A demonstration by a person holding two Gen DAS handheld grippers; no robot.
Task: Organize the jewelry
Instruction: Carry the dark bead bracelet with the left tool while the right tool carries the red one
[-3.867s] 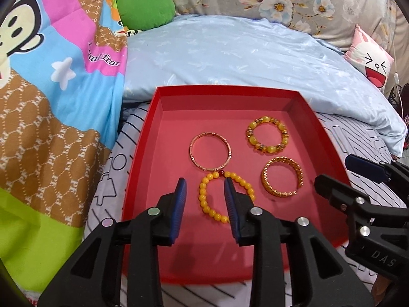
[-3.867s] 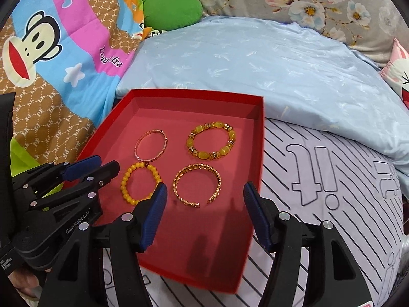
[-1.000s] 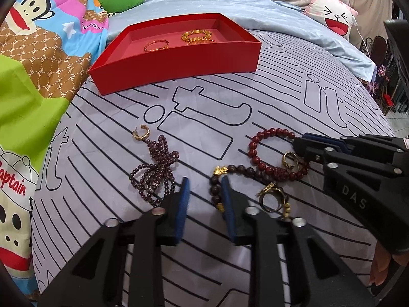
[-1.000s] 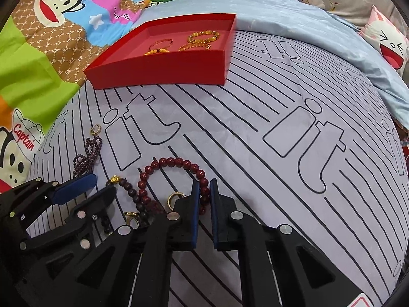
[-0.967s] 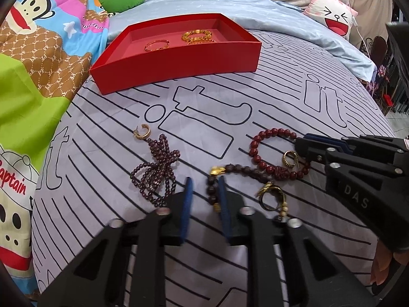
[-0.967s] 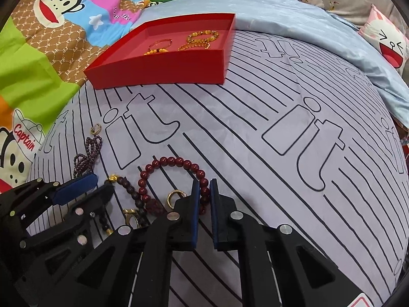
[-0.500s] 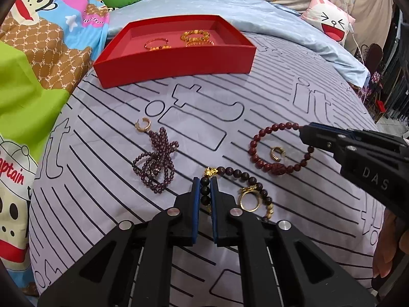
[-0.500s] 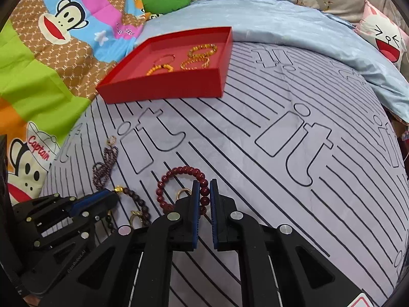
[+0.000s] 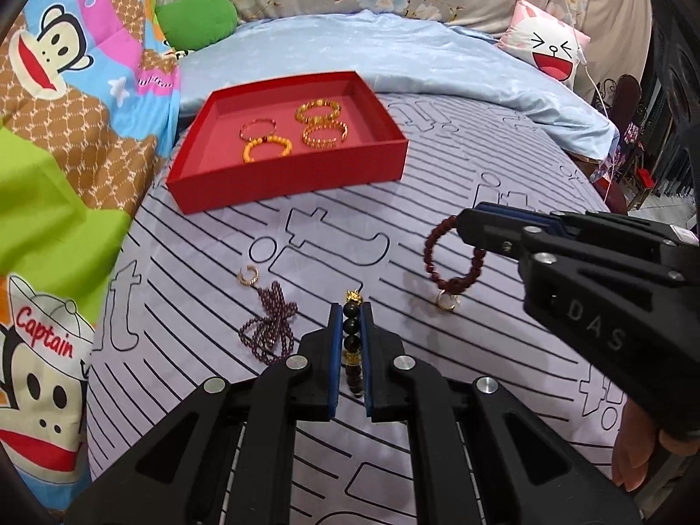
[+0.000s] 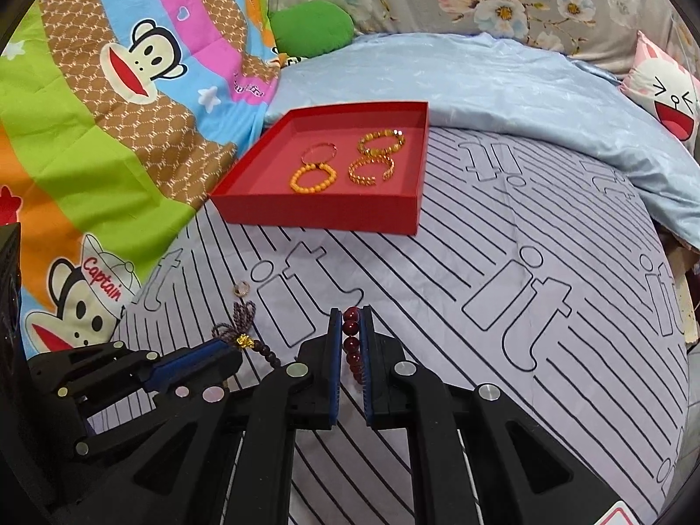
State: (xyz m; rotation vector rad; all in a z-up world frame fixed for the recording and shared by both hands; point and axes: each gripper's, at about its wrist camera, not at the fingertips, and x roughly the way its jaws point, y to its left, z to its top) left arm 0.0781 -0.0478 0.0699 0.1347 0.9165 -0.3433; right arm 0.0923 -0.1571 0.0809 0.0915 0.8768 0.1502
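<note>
Left wrist view: my left gripper (image 9: 350,313) pinched the dark bead bracelet (image 9: 352,337) lengthwise between its fingers; my right gripper (image 10: 350,319) clamped the red bead bracelet (image 10: 351,343), open bedsheet (image 10: 459,271) ahead.

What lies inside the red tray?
Inside the red tray lie four bracelets: a thin bangle, a yellow bead bracelet, a gold bead bracelet and a gold cuff. The near wall hides a strip of the tray floor.
</note>
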